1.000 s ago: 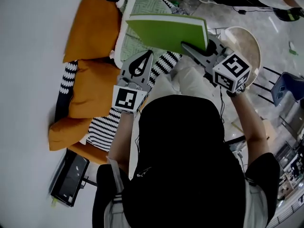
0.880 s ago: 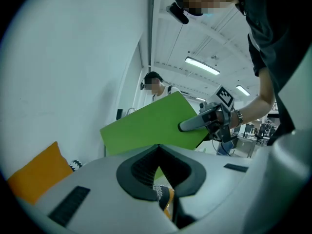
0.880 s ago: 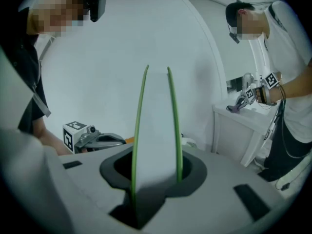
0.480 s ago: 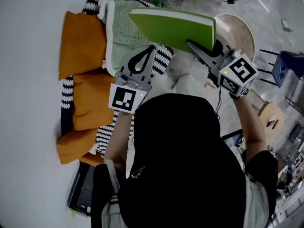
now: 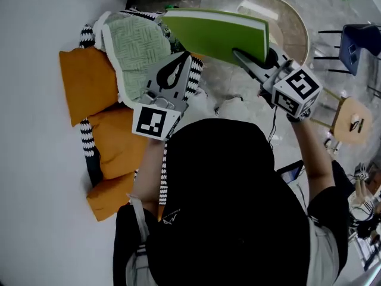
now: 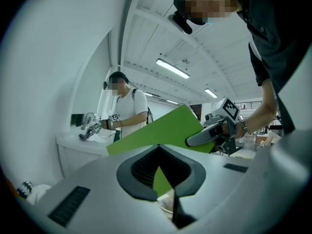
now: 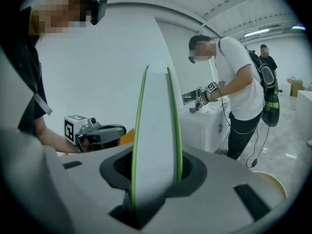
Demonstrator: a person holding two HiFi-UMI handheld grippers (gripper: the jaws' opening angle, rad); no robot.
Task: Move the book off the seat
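Observation:
A green book (image 5: 217,34) hangs in the air, clear of the sofa, over the floor by a round table. My right gripper (image 5: 239,55) is shut on its lower edge. In the right gripper view the book's page edge (image 7: 156,121) stands upright between the two jaws. My left gripper (image 5: 180,66) is shut with nothing in it and hovers over the striped blanket (image 5: 195,81) at the sofa's edge. The left gripper view shows the book's cover (image 6: 161,130) and the right gripper (image 6: 204,136) beyond the closed jaws.
The sofa has orange cushions (image 5: 89,88) and a green quilted cushion (image 5: 137,52). A round pale table (image 5: 289,16) stands past the book, with a blue chair (image 5: 360,37) and a round wooden stool (image 5: 354,121) to the right. Another person (image 7: 239,82) works at a white counter.
The book, still in my right gripper, has moved off the sofa toward the round table. The left gripper stays shut over the blanket. The head view has swung.

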